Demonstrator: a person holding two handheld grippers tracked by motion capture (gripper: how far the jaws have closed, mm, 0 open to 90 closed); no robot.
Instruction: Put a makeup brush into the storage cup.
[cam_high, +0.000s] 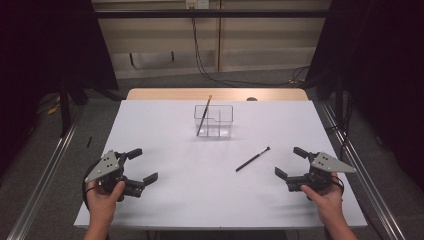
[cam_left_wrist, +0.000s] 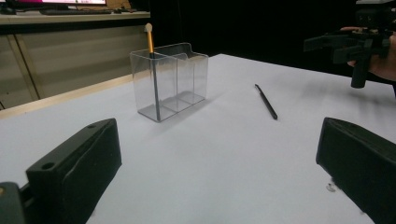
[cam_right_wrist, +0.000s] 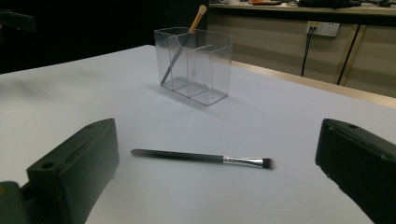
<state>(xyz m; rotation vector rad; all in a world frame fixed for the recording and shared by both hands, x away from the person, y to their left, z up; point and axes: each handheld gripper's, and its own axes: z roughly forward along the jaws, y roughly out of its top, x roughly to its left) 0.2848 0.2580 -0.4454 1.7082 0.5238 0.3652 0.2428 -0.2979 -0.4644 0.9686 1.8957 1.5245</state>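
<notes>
left tool (cam_left_wrist: 215, 158): jaws cut by frame edge | black brush (cam_high: 252, 159): bristles too small to tell

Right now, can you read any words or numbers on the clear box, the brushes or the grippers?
None can be read: the clear box, the black brush lying on the table, the orange-handled brush standing in the box, the left gripper and the right gripper show no letters, numbers or signs.
</notes>
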